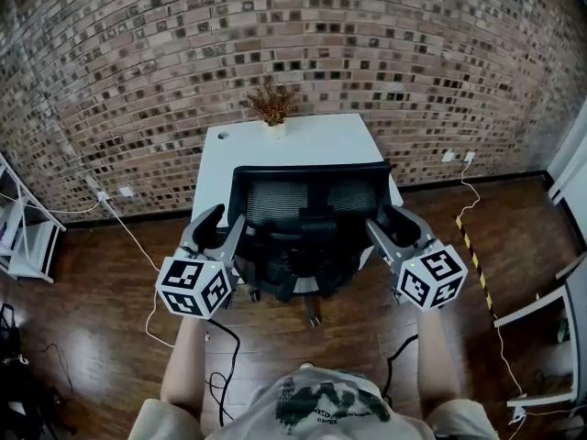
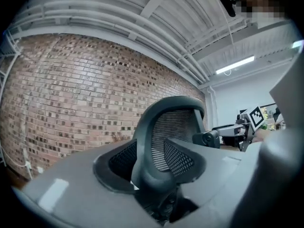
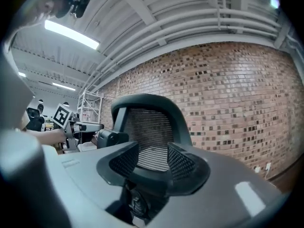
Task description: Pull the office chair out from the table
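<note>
An office-like room: brick wall (image 1: 138, 62), wooden floor (image 1: 92, 319), white desk (image 1: 303, 140), mesh office chair (image 1: 307, 200).

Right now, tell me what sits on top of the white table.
A dried plant in a white pot stands at the far edge of the table; a small round mark lies near the far left corner. The office chair covers the near edge.
</note>
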